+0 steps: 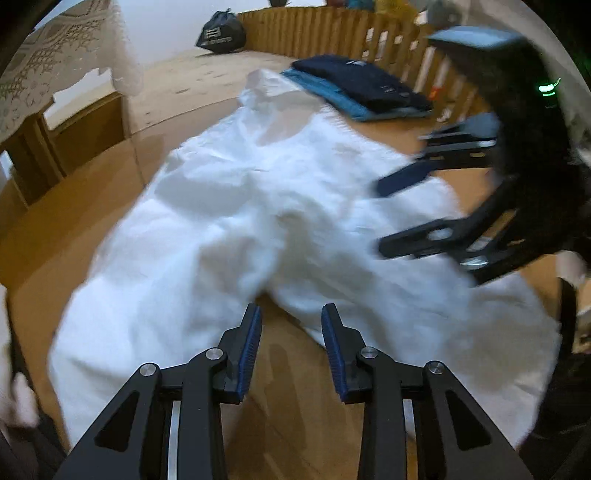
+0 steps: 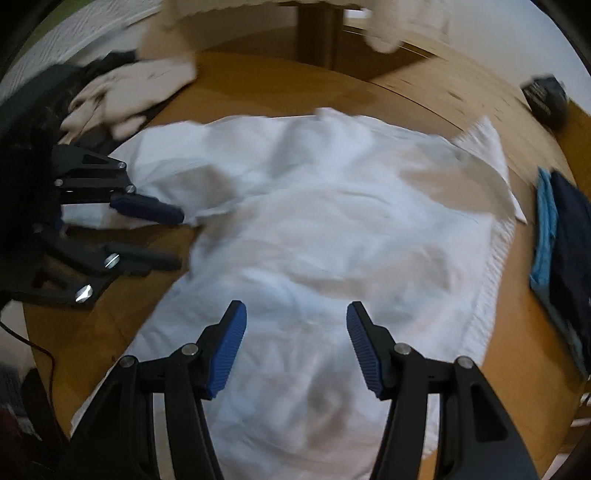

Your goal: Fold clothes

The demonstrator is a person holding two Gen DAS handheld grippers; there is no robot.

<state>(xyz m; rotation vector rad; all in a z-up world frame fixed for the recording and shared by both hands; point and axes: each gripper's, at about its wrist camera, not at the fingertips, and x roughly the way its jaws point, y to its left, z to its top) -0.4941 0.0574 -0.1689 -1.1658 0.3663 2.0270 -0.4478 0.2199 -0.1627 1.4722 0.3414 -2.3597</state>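
A crumpled white garment (image 1: 258, 206) lies spread over the wooden table (image 1: 74, 240). In the left wrist view my left gripper (image 1: 291, 310) is open at the garment's near edge, with nothing pinched between its blue pads. My right gripper (image 1: 382, 218) reaches in from the right over the cloth, open. In the right wrist view the right gripper (image 2: 295, 306) hovers open above the white garment (image 2: 332, 221), its jaws empty. The left gripper (image 2: 180, 239) comes in from the left at the garment's edge, its upper finger (image 2: 147, 206) by the hem. Both views are blurred.
A folded stack of dark navy and blue clothes (image 1: 362, 88) (image 2: 569, 229) sits at the table's far side. A pile of unfolded white and dark clothes (image 2: 125, 92) lies at the upper left. A wooden railing (image 1: 314, 29), a black bag (image 1: 221, 35) and a lace cloth (image 1: 55, 55) lie beyond.
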